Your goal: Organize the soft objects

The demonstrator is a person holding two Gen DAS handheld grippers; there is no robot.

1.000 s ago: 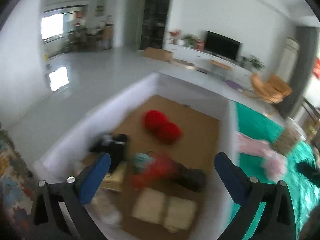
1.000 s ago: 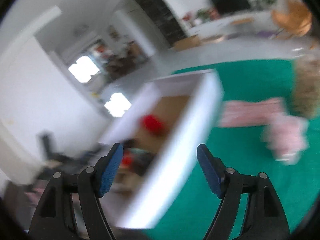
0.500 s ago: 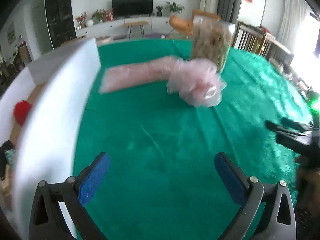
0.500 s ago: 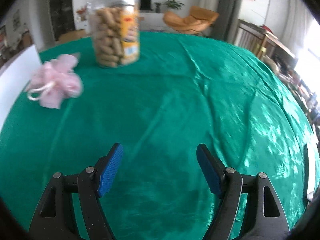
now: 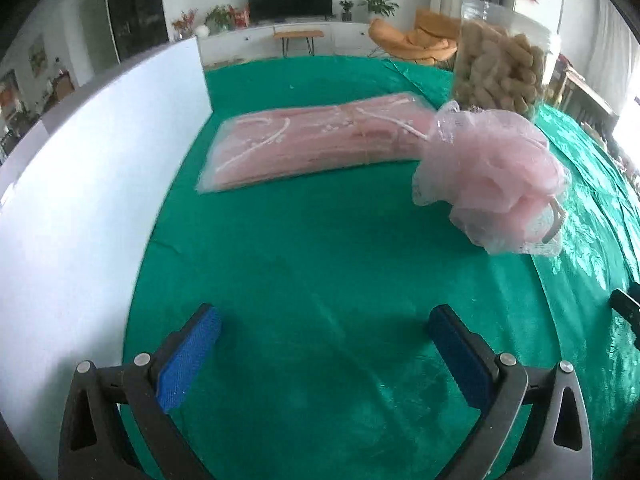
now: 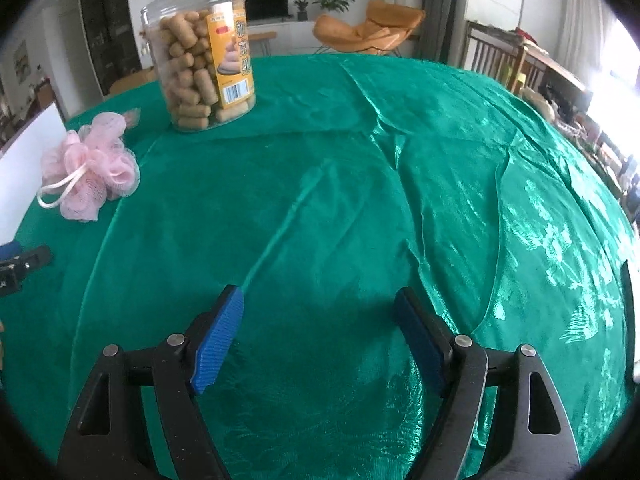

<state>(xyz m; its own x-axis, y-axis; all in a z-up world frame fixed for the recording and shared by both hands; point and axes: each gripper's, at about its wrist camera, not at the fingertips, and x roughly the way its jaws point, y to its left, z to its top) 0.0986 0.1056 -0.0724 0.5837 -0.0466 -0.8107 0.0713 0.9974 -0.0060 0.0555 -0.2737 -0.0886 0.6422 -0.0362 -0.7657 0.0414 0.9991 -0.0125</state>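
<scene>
On the green cloth (image 5: 320, 248), the pink mesh bath pouf (image 5: 496, 176) sits just in front of a clear jar of biscuit sticks (image 6: 200, 56), with a flat bag of pink fabric (image 5: 316, 140) lying beside it and running toward the white box wall (image 5: 80, 200) at the left. Both soft things lie loose and within reach, apparently waiting to be gathered into the box. Nearer the camera, the left gripper (image 5: 324, 344) hangs low over bare cloth with its jaws spread wide and nothing between them, aimed roughly at the gap between bag and pouf. Farther right, the right gripper (image 6: 320, 328) is likewise wide and empty over bare cloth, well apart from the pouf; its jaws have just eased a little wider. A second ago both cameras looked into the box at red balls and other items; since then both have swung over to the table, and in the left view bag and pouf now loom closer than half a second ago.
</scene>
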